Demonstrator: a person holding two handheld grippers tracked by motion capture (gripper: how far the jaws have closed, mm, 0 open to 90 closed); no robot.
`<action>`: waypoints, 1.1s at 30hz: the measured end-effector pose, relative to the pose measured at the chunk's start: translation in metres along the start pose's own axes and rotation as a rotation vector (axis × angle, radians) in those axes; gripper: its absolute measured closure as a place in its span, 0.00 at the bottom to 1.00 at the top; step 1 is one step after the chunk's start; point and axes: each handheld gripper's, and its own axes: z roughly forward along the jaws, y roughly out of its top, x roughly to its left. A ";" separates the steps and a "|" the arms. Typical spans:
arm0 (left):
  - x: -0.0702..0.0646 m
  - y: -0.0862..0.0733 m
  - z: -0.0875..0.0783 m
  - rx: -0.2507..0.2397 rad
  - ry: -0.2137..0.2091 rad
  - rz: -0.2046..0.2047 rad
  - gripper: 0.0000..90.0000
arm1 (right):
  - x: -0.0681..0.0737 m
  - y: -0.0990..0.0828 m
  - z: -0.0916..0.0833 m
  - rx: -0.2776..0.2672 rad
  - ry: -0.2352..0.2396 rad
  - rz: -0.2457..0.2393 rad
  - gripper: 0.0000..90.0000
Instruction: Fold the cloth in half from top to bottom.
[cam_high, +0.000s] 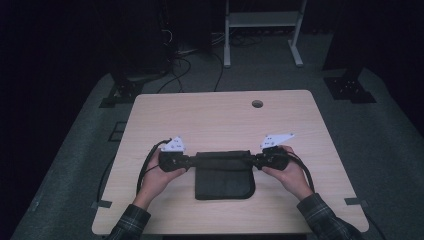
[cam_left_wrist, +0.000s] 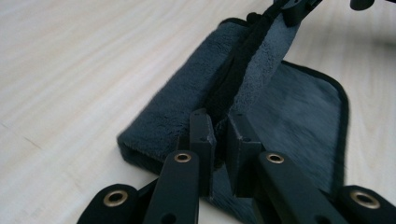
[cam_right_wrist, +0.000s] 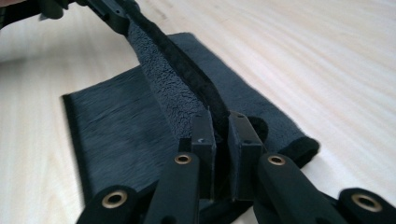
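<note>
A pale wooden table (cam_high: 215, 117) stands in a dark room; both grippers (cam_left_wrist: 219, 135) (cam_right_wrist: 222, 135) pinch a dark grey fleecy folded cloth (cam_high: 223, 176) near its front edge.

cloth's (cam_left_wrist: 299, 121) near corner cut off, forearms cropped

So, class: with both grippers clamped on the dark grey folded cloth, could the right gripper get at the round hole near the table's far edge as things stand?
Probably not yet. The right gripper is shut on the dark grey folded cloth, as is the left gripper. The bare tabletop leaves the way to the round hole free, once it lets go.
</note>
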 end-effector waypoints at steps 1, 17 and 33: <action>-0.002 -0.002 -0.001 0.003 -0.002 0.002 0.91 | 0.004 -0.002 -0.001 0.003 0.005 -0.005 0.91; -0.038 -0.030 0.000 0.098 -0.050 0.040 0.90 | 0.037 -0.033 -0.001 0.088 0.041 -0.042 0.90; -0.050 -0.043 -0.033 0.032 -0.054 0.004 0.80 | 0.051 -0.049 -0.048 0.039 0.117 -0.009 0.80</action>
